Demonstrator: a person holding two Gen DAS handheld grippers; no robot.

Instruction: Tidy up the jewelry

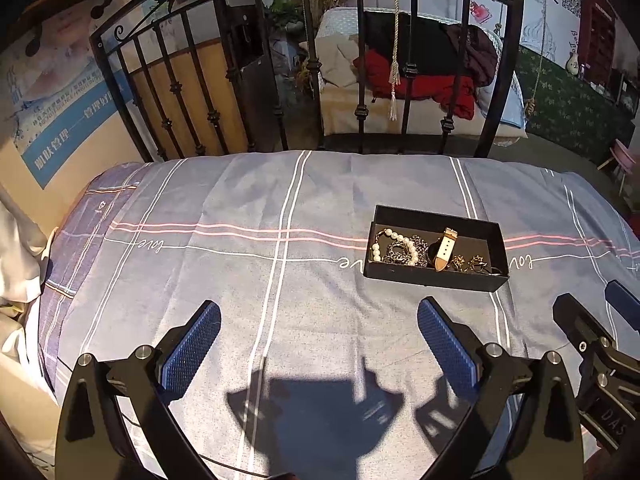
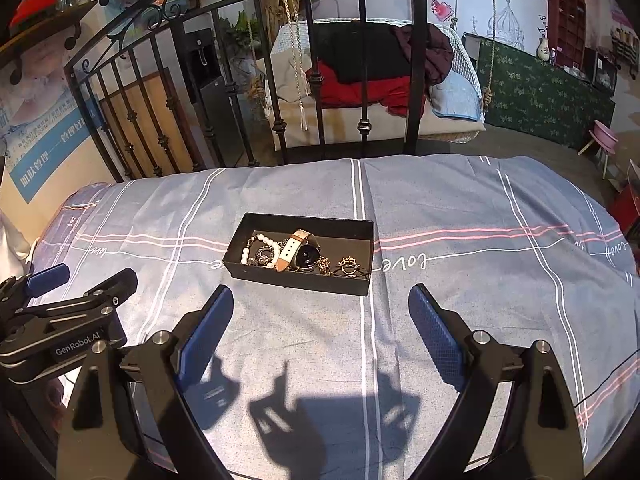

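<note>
A shallow black box (image 1: 434,217) (image 2: 304,222) lies on the bed's blue-grey plaid sheet. In it are a pearl bracelet (image 1: 405,245) (image 2: 262,239), a watch with a white and tan strap (image 1: 445,249) (image 2: 298,250), dark chain pieces and small gold-toned ornaments (image 1: 472,263) (image 2: 349,266). My left gripper (image 1: 318,316) is open and empty, above the sheet, near and left of the box. My right gripper (image 2: 321,300) is open and empty, just in front of the box. Each gripper shows at the edge of the other's view, the right one (image 1: 592,320) and the left one (image 2: 84,280).
A black wrought-iron headboard (image 1: 360,80) (image 2: 320,80) stands at the far edge of the bed. A wall with a poster (image 1: 52,120) runs along the left. White fabric (image 1: 16,260) bunches at the bed's left side. The bed drops off at the right.
</note>
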